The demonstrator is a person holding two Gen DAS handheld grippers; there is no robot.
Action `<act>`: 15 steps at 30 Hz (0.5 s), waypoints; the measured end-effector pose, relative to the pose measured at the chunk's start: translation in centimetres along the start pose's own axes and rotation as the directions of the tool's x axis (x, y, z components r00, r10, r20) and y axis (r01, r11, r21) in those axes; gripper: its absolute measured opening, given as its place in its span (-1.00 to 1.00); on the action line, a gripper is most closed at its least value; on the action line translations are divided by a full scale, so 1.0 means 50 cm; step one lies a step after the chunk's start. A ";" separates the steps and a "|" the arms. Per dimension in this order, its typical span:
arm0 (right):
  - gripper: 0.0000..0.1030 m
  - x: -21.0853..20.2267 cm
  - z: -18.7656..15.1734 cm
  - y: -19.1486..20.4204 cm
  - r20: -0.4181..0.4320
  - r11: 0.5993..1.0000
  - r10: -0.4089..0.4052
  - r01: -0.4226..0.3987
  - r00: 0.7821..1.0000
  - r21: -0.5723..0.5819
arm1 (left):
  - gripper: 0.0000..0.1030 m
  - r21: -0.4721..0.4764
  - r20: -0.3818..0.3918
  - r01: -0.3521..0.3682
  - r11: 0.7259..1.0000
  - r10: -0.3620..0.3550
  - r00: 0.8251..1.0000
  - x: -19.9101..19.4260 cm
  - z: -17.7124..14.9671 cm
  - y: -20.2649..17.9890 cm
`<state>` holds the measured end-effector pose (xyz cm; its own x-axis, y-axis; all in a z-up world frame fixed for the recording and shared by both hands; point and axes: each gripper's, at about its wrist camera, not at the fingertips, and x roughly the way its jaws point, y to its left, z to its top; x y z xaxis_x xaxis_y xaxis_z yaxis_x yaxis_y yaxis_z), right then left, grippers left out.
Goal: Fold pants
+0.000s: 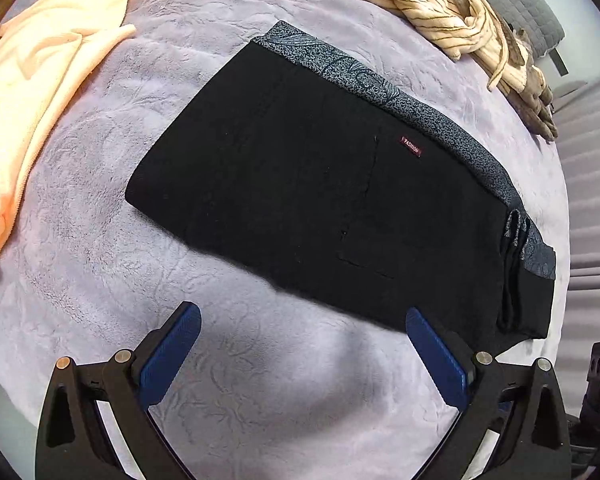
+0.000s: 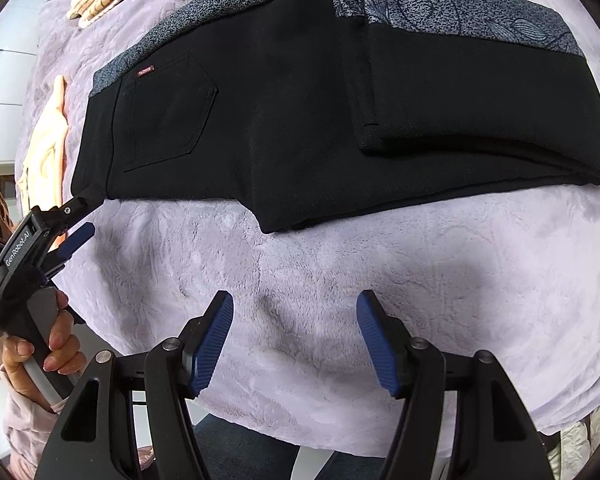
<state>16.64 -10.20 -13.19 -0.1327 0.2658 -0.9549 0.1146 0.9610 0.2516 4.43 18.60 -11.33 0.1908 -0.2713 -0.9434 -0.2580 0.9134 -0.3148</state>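
**Black pants lie folded on the lilac blanket, both grippers empty above its near edge**

At the far left corner of the plush lilac embossed blanket [image 1: 100, 184] lies a crumpled peach-orange towel [image 1: 40, 92]. In the middle of the blanket rest the black stretch pants with a grey patterned lining [image 1: 320, 184], folded flat into a long bundle. The lining shows as a strip along the bundle's far edge, and a small red "FASHION" label [image 1: 411, 146] sits just below that strip, beside a back pocket. In the right wrist view one leg end is doubled back over the right part of the bundle.

The left gripper [image 1: 304, 350] hovers over the blanket's near edge with its blue ribbed pads [image 1: 172, 356] spread wide and nothing between them; its right finger overlaps the near edge of the pants in the picture, though contact cannot be told. In the right wrist view a hand [image 2: 44, 352] grasps its handle, and its tips are just beside the pants' left corner.

The right gripper [image 2: 296, 342] is likewise held apart and empty above bare blanket, short of the pants.

At the far right edge lies a heap of cream fabric with thin dark stripes [image 1: 432, 4].
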 end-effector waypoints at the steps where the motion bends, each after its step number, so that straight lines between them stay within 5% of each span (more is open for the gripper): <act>1: 0.33 0.000 0.000 0.001 -0.001 1.000 0.001 -0.001 1.000 0.000 | 1.00 0.000 0.001 0.000 1.000 0.000 1.000 0.000 0.000 0.000; 9: 0.34 0.004 0.002 0.009 -0.002 1.000 -0.002 0.002 1.000 -0.008 | 1.00 -0.002 0.012 0.011 1.000 -0.011 1.000 -0.003 0.002 -0.002; 15: 0.34 0.003 0.000 0.012 -0.003 1.000 -0.006 0.006 1.000 -0.010 | 1.00 -0.019 0.071 0.144 0.989 -0.142 0.987 -0.031 0.009 0.006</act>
<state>16.70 -9.58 -13.20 -0.1365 0.2604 -0.9558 0.1044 0.9632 0.2475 4.48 19.44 -9.92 0.2924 -0.3759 -0.8793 -0.2462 0.8589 -0.4490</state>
